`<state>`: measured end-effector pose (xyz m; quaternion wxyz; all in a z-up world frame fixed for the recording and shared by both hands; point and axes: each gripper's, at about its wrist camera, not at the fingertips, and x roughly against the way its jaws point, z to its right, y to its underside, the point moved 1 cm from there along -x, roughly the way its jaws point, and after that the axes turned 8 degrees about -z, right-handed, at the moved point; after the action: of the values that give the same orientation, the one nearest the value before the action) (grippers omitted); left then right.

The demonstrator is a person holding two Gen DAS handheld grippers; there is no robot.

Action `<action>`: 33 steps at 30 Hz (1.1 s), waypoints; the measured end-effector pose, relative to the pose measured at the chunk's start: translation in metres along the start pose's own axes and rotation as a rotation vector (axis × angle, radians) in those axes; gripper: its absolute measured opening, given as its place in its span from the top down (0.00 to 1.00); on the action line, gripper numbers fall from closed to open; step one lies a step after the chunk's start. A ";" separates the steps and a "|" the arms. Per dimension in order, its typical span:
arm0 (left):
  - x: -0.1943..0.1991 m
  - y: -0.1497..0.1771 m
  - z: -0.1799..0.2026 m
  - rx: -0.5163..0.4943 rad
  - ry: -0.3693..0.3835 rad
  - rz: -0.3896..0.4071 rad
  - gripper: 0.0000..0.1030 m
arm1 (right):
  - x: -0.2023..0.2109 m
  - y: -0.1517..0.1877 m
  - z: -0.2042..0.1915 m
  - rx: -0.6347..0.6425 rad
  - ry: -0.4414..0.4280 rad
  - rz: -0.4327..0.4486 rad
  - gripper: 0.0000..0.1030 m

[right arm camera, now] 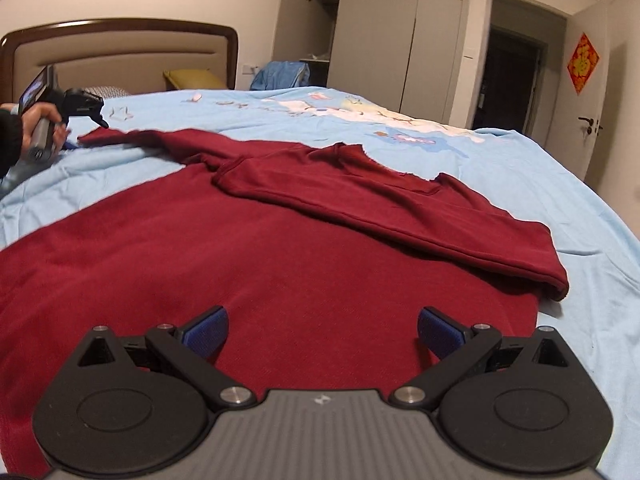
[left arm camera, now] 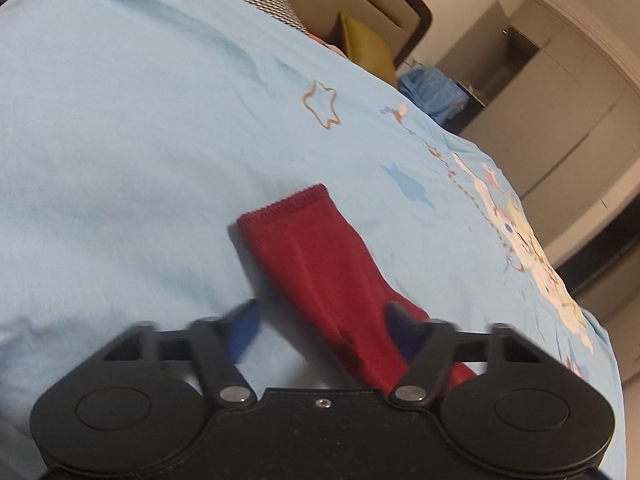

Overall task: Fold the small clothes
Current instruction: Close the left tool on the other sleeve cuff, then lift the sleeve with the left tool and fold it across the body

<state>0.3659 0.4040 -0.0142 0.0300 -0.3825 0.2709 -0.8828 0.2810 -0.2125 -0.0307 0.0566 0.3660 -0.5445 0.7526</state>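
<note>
Maroon knit top (right arm camera: 280, 264) lies spread on the pale blue bed sheet (right arm camera: 560, 184), body flat toward the right wrist camera. One sleeve (right arm camera: 400, 208) is already folded across the chest, its cuff end resting near the garment's right edge. The other sleeve (left arm camera: 316, 264) is stretched out sideways, away from the body, with its scalloped cuff lying flat on the sheet.

Left tongs (left arm camera: 320, 320): spread wide, straddling the outstretched sleeve part-way along it. One blue pad (left arm camera: 244, 328) sits over bare sheet; the other is over or against the cloth, and contact cannot be confirmed owing to blur. Nothing is gripped. In the right wrist view the same tool appears at far left, held in a person's hand (right arm camera: 40, 120).

Right tongs (right arm camera: 322, 330): spread wide, hovering low over the lower body of the top, holding nothing.

Assessment: the step in hand is the second sleeve fold. One sleeve is in; this one is not yet taken.

Next move, as judged: close the left tongs on the sleeve, lift it clear and carry it across the chest to lie over the first. The right tongs may need to pin the body to prevent dragging. Knit is limp and likely to bunch if pulled fast.
</note>
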 end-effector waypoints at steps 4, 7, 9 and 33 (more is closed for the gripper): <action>0.001 -0.006 -0.001 0.030 0.030 0.034 0.95 | -0.001 0.002 0.001 -0.006 -0.004 -0.005 0.00; 0.016 -0.004 0.018 -0.057 0.053 0.112 0.97 | 0.000 0.004 0.003 -0.016 -0.006 -0.001 0.00; 0.031 0.000 0.037 -0.144 0.078 0.163 0.97 | 0.002 0.005 0.004 -0.022 -0.009 0.003 0.00; 0.101 0.299 0.324 -0.944 0.703 0.027 0.97 | 0.056 0.038 0.067 -0.239 0.094 0.067 0.00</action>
<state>0.4730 -0.0243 0.0842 -0.2238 -0.0351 0.6330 -0.7402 0.2543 -0.3027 -0.0168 0.1001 0.3029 -0.6388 0.7001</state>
